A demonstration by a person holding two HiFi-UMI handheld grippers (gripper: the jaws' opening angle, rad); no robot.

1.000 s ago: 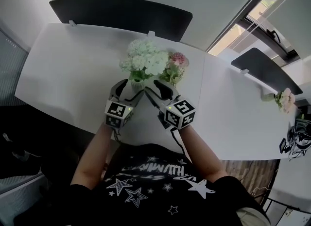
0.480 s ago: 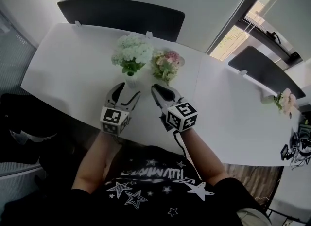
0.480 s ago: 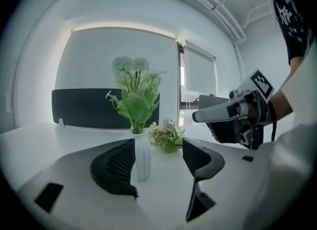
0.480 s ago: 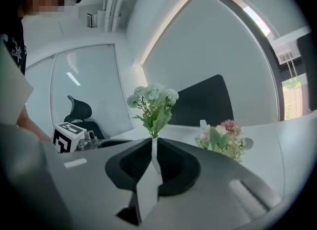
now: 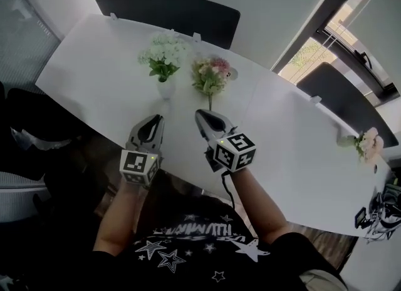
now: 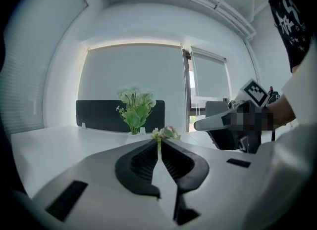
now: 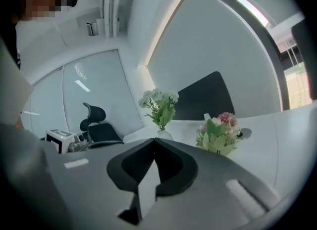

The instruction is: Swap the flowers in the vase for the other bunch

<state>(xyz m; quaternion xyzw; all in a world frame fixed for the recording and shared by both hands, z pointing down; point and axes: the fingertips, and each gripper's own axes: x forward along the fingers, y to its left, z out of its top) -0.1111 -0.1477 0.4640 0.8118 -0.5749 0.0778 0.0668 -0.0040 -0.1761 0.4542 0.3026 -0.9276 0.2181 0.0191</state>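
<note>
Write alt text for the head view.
The left gripper and right gripper hover empty over a white table, fingers shut; the left's have just closed. Beyond them stand white flowers in a vase, with a pink bunch beside it.

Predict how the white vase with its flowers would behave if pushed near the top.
Probably tippy: the vase looks small and narrow beneath a wide white bunch. It would likely slide on the smooth table if pushed low.
</note>
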